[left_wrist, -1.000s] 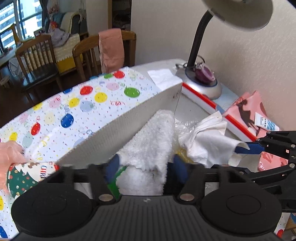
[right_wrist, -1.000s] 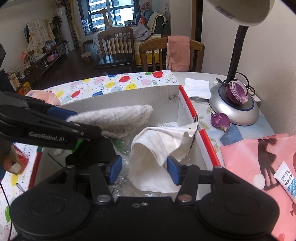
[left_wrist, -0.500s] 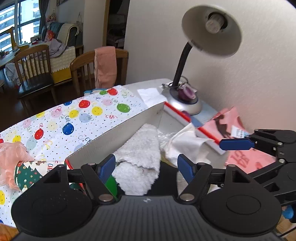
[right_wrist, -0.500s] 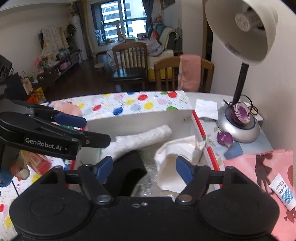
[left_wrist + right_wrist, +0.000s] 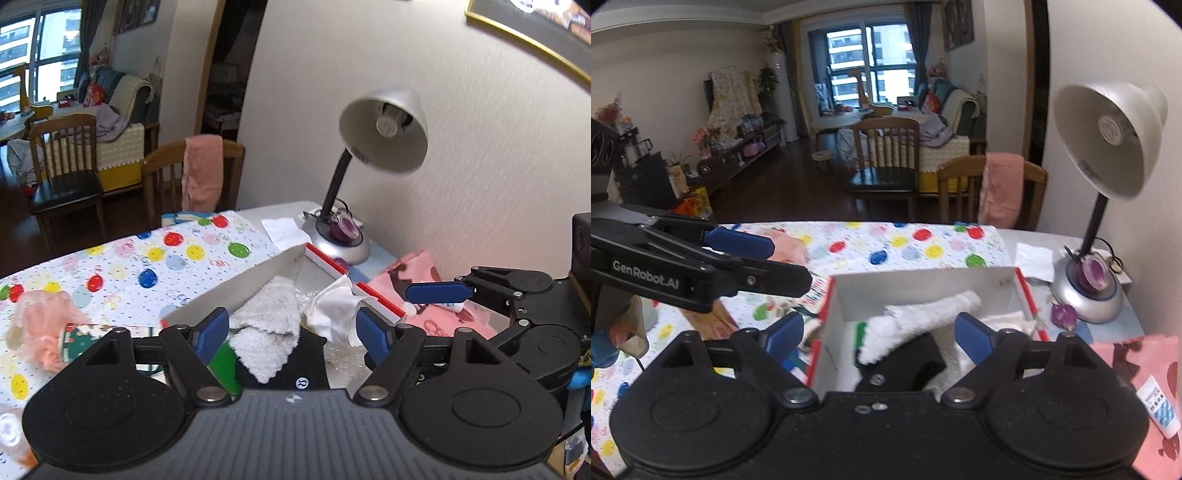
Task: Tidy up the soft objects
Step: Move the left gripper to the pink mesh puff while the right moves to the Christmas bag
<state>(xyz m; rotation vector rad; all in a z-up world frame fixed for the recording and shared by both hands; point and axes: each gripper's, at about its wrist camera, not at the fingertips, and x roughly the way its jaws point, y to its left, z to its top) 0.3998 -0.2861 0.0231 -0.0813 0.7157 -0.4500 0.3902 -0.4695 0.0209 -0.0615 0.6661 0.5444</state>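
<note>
A white box with a red rim (image 5: pixel 923 284) (image 5: pixel 258 275) stands on the table. In it lie a fluffy white towel (image 5: pixel 267 321) (image 5: pixel 919 314), a black cloth (image 5: pixel 291 365) (image 5: pixel 905 363), a green item (image 5: pixel 221 363) and a thin white cloth (image 5: pixel 332 308) (image 5: pixel 1004 321). My left gripper (image 5: pixel 291 332) is open and empty, raised above the box's near side. My right gripper (image 5: pixel 879 336) is open and empty, also raised above the box. Each gripper shows in the other's view, the right one (image 5: pixel 439 291) and the left one (image 5: pixel 738 242).
A desk lamp (image 5: pixel 380 136) (image 5: pixel 1104 147) leans over the table's far right corner, its base (image 5: pixel 1086 291) by the box. A pink bag (image 5: pixel 1145 373) with a small tube (image 5: pixel 1156 406) lies right. A pink soft item (image 5: pixel 40 321) and a patterned roll (image 5: pixel 92 339) lie left on the balloon-print cloth (image 5: pixel 147 258). Chairs stand behind.
Both grippers opened, let go of the towel and the white cloth, and pulled up and back from the box. Both cloths now lie in the box.
</note>
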